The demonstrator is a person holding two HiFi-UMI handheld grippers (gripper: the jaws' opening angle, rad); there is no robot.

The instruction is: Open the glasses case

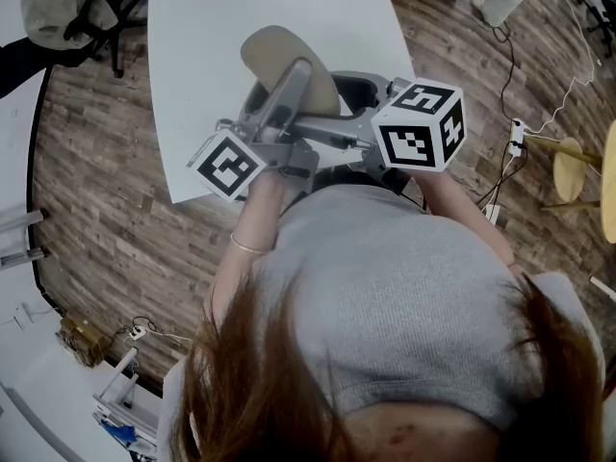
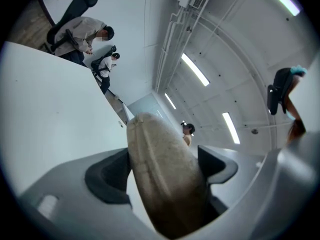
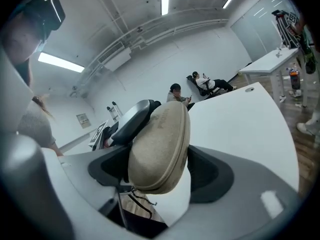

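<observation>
A beige, closed glasses case is held up in the air over the white table. My left gripper is shut on the case: both dark pads lie against its sides, and its seam edge faces the camera. In the head view one left finger runs across the case. My right gripper comes in from the right and stands open. Its wide jaws reach round the case without pressing on it. A thin dark cord hangs from the case's lower end.
The table's near edge is just ahead of me, with wooden floor all round. A stool and cables are on the right. People sit at the table's far end, and another table stands further off.
</observation>
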